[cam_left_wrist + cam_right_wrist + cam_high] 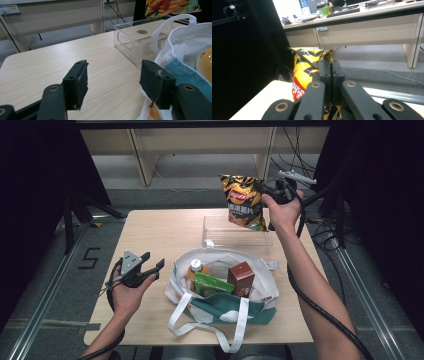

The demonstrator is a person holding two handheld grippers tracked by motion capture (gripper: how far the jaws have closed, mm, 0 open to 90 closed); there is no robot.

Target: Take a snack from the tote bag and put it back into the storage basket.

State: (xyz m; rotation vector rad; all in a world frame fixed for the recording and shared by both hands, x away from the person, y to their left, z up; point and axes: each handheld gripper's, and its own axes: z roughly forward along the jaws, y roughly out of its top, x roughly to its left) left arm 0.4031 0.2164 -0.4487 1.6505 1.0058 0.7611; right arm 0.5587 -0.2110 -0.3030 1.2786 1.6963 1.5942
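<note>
**Chip bag in the air, three items waiting in the tote**

I'm holding the chip bag (244,201) up in my right gripper (270,195), jaws clamped tight on its top seam. It's hanging above the far right part of the table (150,235), over the clear plastic bin (235,236) near the far edge. Whether I'm lifting it out or bringing it in, I can't tell; my guess is unloading the tote into the bin. If so, one item is out and not yet set down.

Still sitting in the white tote bag (220,285) near the front edge: an orange-capped bottle (196,268), a green box (214,284), a brown carton (241,276). So most of the work is looking undone.

My left gripper (150,265) is hovering over the front left of the table, jaws spread wide, gripping nothing. In the left gripper view the pads (76,85) are standing apart over bare wood, the tote's rim just by the right one.

The chip bag is yellow and black with a red logo, puffy, crinkled foil, hanging tilted from the pinched seam. Light and soft, I'm judging.
</note>
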